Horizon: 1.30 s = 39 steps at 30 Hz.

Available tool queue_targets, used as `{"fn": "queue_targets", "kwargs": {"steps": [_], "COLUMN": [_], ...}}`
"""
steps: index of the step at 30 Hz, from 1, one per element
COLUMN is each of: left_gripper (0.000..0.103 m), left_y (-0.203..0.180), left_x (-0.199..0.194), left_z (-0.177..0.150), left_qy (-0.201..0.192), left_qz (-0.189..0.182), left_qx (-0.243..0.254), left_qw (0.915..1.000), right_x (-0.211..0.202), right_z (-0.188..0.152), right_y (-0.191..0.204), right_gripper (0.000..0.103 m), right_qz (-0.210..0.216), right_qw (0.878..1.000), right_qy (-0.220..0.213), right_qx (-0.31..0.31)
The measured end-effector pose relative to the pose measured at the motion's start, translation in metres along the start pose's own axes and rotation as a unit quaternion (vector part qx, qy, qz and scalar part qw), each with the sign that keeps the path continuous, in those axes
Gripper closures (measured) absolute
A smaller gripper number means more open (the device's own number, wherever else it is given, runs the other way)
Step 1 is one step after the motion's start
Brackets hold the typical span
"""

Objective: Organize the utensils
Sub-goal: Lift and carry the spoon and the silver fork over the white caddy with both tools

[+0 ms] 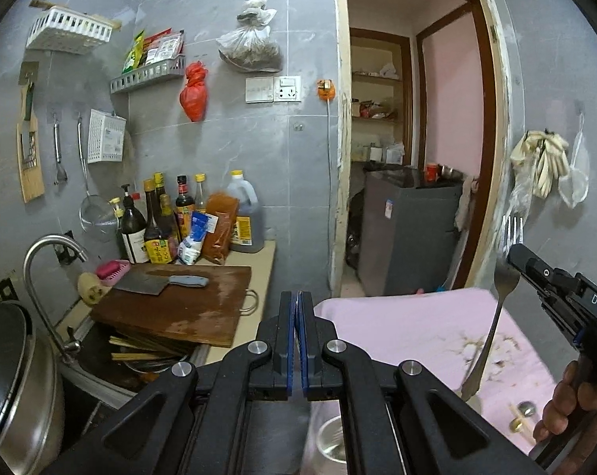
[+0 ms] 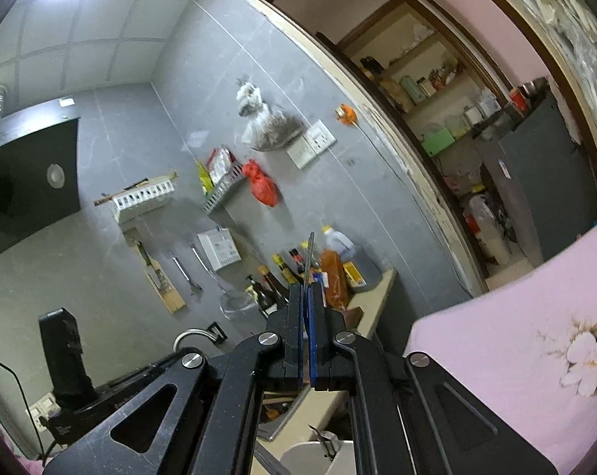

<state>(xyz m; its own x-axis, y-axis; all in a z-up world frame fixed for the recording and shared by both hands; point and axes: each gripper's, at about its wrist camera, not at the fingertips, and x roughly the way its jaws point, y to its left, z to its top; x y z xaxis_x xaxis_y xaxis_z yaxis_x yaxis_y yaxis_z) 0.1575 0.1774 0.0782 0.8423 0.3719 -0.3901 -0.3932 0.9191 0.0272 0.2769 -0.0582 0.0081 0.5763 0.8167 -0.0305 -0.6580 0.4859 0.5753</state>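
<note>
Fork clamped in right gripper, left gripper clenched on nothing

Left gripper [image 1: 297, 297]: I see both blue pads pressed together with nothing between them. It points across the kitchen toward the grey tiled wall, hanging above the gap between counter and table.

Right gripper [image 1: 512, 255]: in the left wrist view it comes in from the right edge, a hand [image 1: 567, 399] wrapped on its grip. It is grasping a metal fork [image 1: 496, 308] near the neck. Tines point up, handle hangs down and slightly left, over the pink cloth [image 1: 397, 328]. Fork is clear of the cloth, not touching it.

Right wrist view: jaws pinched on a thin metal edge that sticks up past the fingertips. That is probably the fork seen edge-on; the frame is blurred, so I can't confirm the tines.

Surroundings in the left wrist view:
- Wooden cutting board [image 1: 179, 308] on the counter, cleaver [image 1: 156, 283] lying on it.
- Chopsticks [image 1: 132, 350] piled in the sink under the board's near edge.
- Faucet [image 1: 49, 253] left of the board, sauce bottles [image 1: 167, 221] behind it.
- Glass cup [image 1: 332, 439] just below the left gripper, partly hidden by its linkage.
- Small metal pieces [image 1: 522, 415] on the cloth near the hand; too small to identify.
</note>
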Motion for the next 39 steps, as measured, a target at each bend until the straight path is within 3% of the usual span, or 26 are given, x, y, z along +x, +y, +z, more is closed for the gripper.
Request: {"fn": "queue_targets", "kwargs": {"steps": [12,20,28,39], "left_gripper": [0.100,0.100,0.100,0.100], "left_y": [-0.017,-0.032,-0.048,-0.041], "left_x": [0.021,0.036,0.036,0.041], "left_z": [-0.021,-0.041,-0.053,-0.049], "left_qy": [-0.001,0.012,-0.004,-0.011], "left_qz": [0.015,0.002,0.015,0.031], "left_qx": [0.051,0.063,0.100,0.083], "left_qw": [0.9986,0.9979,0.9948,0.9960], "right_x": [0.016,0.021,0.019,0.015], "right_z": [-0.036,-0.051,-0.060,-0.065], "right_y": [-0.038,-0.042,-0.048,-0.052], "right_gripper": [0.101,0.101,0.101,0.100], "right_qz": [-0.039,-0.057,-0.068,-0.067], "right_qw": [0.998,0.997,0.996,0.996], "right_qy": [0.022,0.038,0.051,0.055], "right_qx": [0.036,0.021,0.029,0.031]}}
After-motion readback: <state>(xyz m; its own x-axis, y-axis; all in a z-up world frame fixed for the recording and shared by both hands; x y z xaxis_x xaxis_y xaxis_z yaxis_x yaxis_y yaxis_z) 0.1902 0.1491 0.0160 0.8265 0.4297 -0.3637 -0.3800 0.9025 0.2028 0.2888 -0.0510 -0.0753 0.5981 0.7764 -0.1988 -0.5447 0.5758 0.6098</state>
